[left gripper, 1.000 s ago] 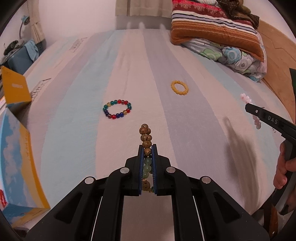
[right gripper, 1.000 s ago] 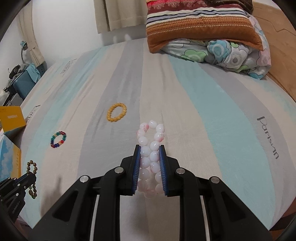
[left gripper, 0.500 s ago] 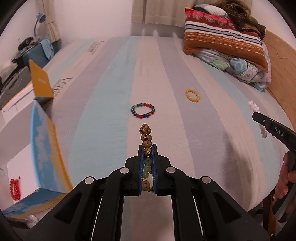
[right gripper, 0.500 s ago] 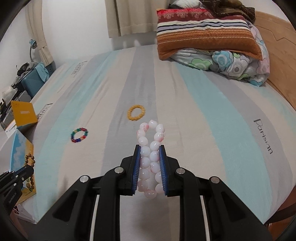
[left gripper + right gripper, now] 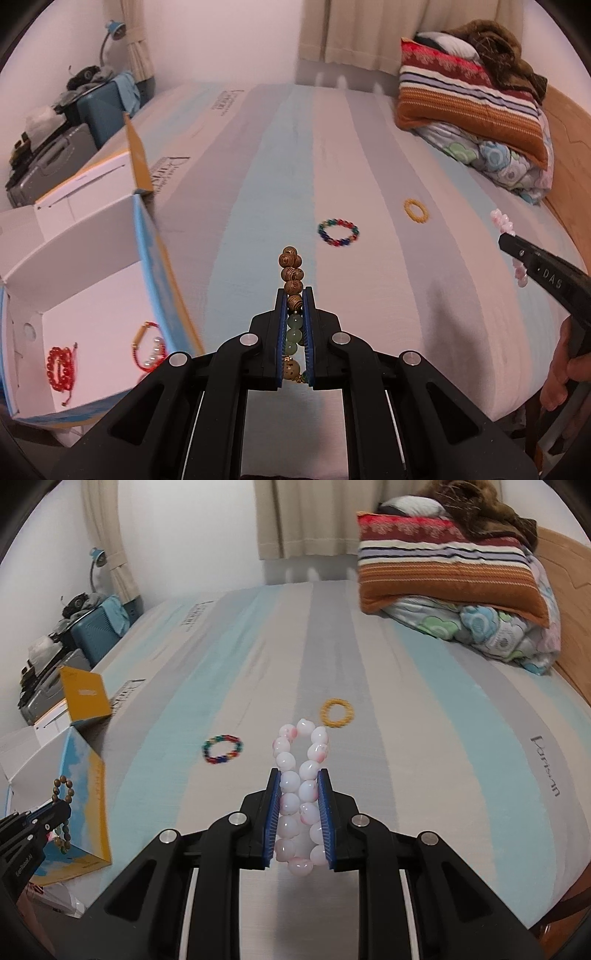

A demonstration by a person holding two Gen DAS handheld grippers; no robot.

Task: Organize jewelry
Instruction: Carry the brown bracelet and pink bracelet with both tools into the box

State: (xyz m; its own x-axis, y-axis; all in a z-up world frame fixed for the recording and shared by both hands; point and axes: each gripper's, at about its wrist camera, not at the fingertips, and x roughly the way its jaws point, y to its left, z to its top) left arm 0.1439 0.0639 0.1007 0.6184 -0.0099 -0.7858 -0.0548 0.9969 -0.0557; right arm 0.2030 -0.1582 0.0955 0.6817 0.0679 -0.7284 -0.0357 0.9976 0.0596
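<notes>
The left gripper (image 5: pixel 294 317) pinches the wood bracelet (image 5: pixel 291 273), the right gripper (image 5: pixel 299 805) the pink bracelet (image 5: pixel 301 771). The open box (image 5: pixel 92 295) lies left of both, nearer the left, probably next.

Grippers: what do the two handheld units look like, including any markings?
Both are matte black with silver round bolts and blue ribbed pads on the fingers. The right gripper carries white "DAS" lettering; the left gripper has small white print, unreadable. No cables or sleeves visible.
</notes>
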